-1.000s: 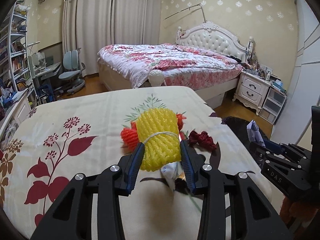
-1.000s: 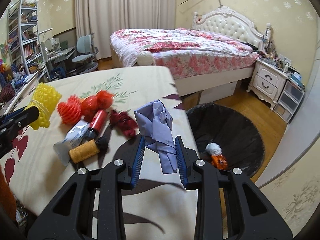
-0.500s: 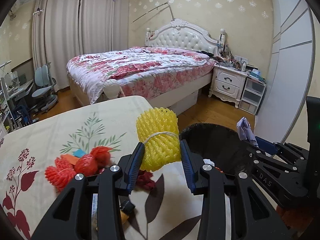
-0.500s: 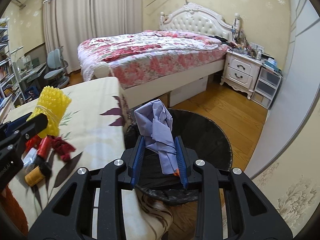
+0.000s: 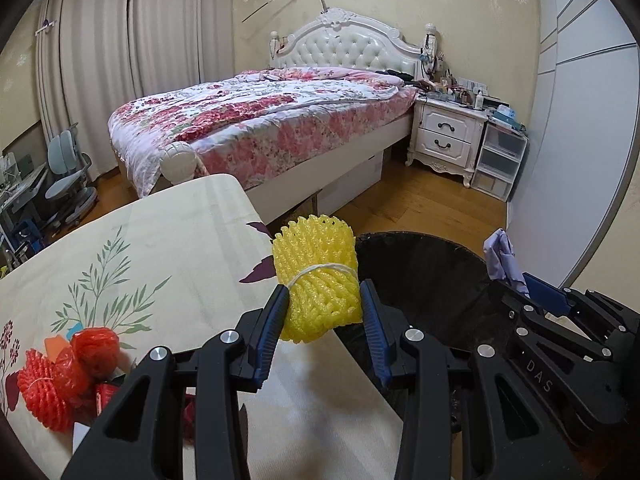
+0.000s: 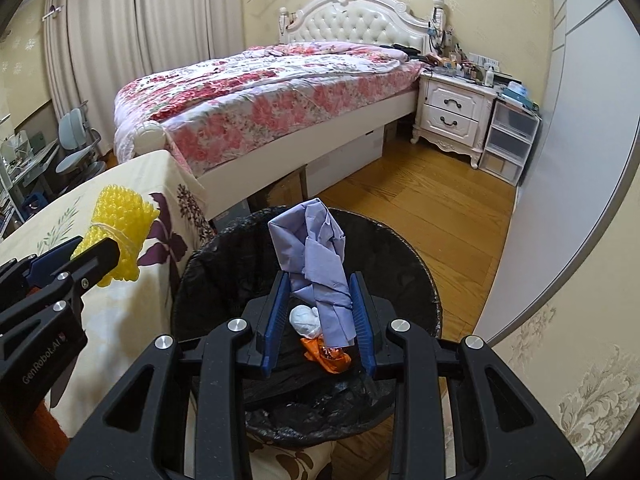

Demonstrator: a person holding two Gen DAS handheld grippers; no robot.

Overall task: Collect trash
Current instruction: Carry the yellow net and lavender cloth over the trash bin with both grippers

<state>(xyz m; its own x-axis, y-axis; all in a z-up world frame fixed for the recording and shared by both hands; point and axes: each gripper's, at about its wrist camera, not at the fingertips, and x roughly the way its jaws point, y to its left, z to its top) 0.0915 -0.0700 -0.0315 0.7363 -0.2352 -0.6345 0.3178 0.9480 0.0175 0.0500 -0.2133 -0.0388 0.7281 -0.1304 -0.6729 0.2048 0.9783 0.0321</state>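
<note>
My left gripper (image 5: 322, 304) is shut on a yellow foam net roll (image 5: 318, 276) tied with string, held at the table's right edge beside the black-lined trash bin (image 5: 424, 264). My right gripper (image 6: 319, 298) is shut on a crumpled lilac paper wad (image 6: 316, 254) and hangs directly over the trash bin (image 6: 208, 264). Inside the bin lie a white wad (image 6: 305, 320) and an orange wrapper (image 6: 326, 358). In the right wrist view the left gripper (image 6: 86, 254) with the yellow foam net roll (image 6: 120, 228) shows at the left, over the table edge.
More trash stays on the table (image 5: 168, 240): red foam nets (image 5: 44, 392) and a red ball of netting (image 5: 96, 350) at the lower left. A bed (image 5: 260, 120), a white nightstand (image 5: 448, 136) and plastic drawers (image 5: 500, 160) stand beyond on the wood floor.
Both grippers swung right from over the table toward the bin, each keeping its load. The lilac wad now hangs over the bin's opening; the yellow roll has reached the table edge.
</note>
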